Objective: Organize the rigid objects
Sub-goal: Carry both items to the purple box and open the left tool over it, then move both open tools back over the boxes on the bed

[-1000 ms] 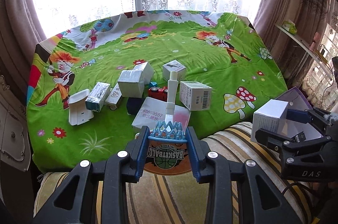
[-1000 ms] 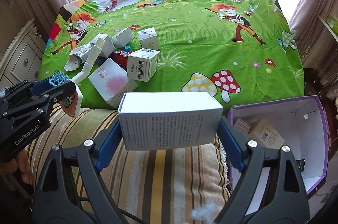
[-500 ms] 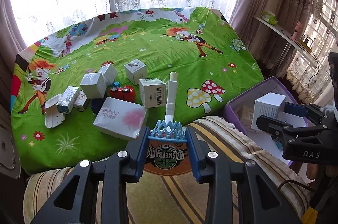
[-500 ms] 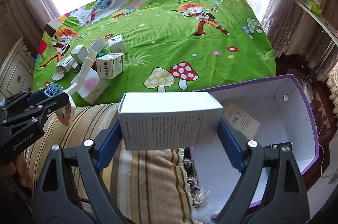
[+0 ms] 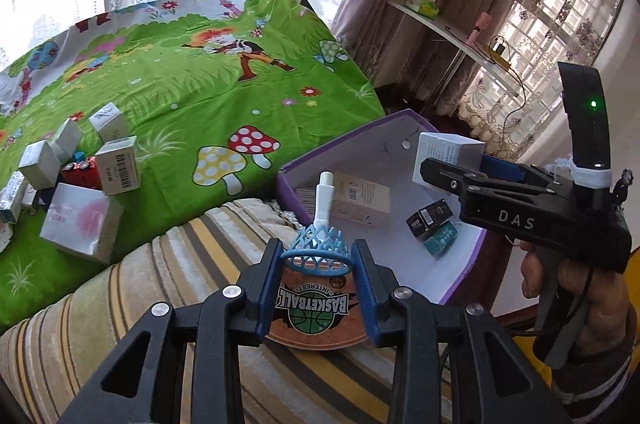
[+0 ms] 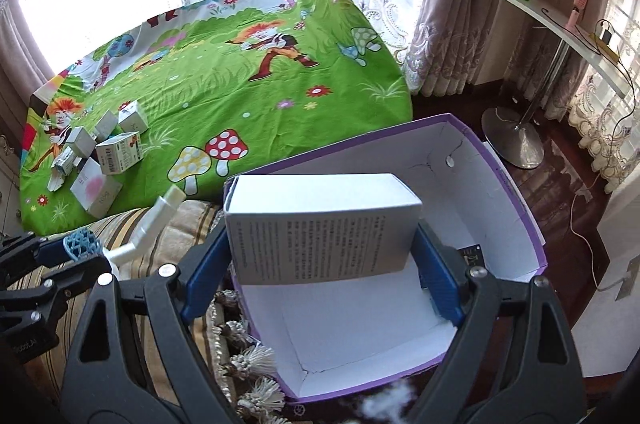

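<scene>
While the right gripper (image 6: 322,264) held the white carton (image 6: 320,228) clamped between its blue pads, above the open purple bin (image 6: 520,200), the main hazard looked to be the drop itself. The carton hung over the bin's near-left part, close to the wall nearest the striped cushion (image 5: 168,288). Released there, or tilted, it could catch that rim and tip out onto the cushion or the floor. Its wide face was gripped only at the two short ends, so a loosened squeeze might let it swing before it fell.

The left gripper (image 5: 318,276) had its jaws closed on a toy basketball hoop (image 5: 316,288), by the backboard edges, with the white post pointing forward toward the bin. It waited just short of the bin's near wall, over the cushion. If both tools pushed in together, the post could knock the carton or the right gripper, since they stood near each other at the same side of the bin.

The carton was a plain white rectangular box with fine grey print on its front face, crisp-edged and undented. Inside the bin lay a beige carton (image 5: 360,198), a small dark box (image 5: 430,224) and a teal packet (image 5: 440,238), leaving bare floor for it. Well away from the bin, on the green cartoon sheet (image 6: 224,84), a cluster of small white boxes (image 6: 100,156) awaited sorting.
</scene>
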{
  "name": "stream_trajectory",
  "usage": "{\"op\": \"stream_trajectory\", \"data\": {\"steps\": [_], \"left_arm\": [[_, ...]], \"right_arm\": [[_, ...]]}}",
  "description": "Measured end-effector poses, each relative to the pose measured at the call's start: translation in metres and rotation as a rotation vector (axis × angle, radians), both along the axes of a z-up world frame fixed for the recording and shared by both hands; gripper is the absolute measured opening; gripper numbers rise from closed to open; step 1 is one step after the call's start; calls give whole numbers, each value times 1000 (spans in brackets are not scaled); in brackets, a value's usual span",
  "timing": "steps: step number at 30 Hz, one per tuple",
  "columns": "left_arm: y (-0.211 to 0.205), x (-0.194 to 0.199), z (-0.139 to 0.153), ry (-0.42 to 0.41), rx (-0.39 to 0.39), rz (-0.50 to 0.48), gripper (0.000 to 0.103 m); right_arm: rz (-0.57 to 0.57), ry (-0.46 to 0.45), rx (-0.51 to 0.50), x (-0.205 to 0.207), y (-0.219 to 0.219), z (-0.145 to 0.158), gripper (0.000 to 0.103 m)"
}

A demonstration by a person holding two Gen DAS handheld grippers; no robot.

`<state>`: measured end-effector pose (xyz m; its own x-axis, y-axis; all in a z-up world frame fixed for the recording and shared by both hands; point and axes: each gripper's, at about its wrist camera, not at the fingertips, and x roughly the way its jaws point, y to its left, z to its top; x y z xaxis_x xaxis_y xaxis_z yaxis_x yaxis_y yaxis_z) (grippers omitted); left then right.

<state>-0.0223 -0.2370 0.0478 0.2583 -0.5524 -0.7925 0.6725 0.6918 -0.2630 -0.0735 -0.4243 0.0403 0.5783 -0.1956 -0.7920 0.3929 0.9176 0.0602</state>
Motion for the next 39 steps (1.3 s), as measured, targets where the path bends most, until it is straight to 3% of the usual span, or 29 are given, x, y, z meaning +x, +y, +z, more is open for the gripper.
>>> {"op": "stream_trajectory", "data": {"steps": [7, 9, 11, 14, 20, 24, 27, 33, 39], "left_arm": [[-26, -12, -5, 59, -53, -79, 37], [-29, -13, -4, 69, -67, -97, 44], [-29, -13, -2, 57, -73, -92, 62], [-24, -12, 3, 41, -94, -82, 65], [-11, -8, 16, -47, -94, -31, 66], [-3, -8, 31, -196, -68, 43, 72], [1, -7, 37, -287, -44, 33, 77], [20, 7, 41, -361, 19, 59, 77], [49, 30, 50, -363, -12, 90, 77]], "right_arm": [[-68, -16, -14, -13, -23, 4, 89], [-85, -17, -18, -15, -27, 3, 90], [-100, -9, -17, -14, -29, 2, 90], [-109, -36, -14, -15, -29, 3, 91], [-109, -112, -58, -17, -24, 11, 96], [-90, -102, -83, -14, -19, 15, 96], [-81, -97, -103, -10, -13, 20, 101], [-46, -102, -148, 2, 8, 29, 102], [22, -111, -78, 17, 28, 30, 102]]}}
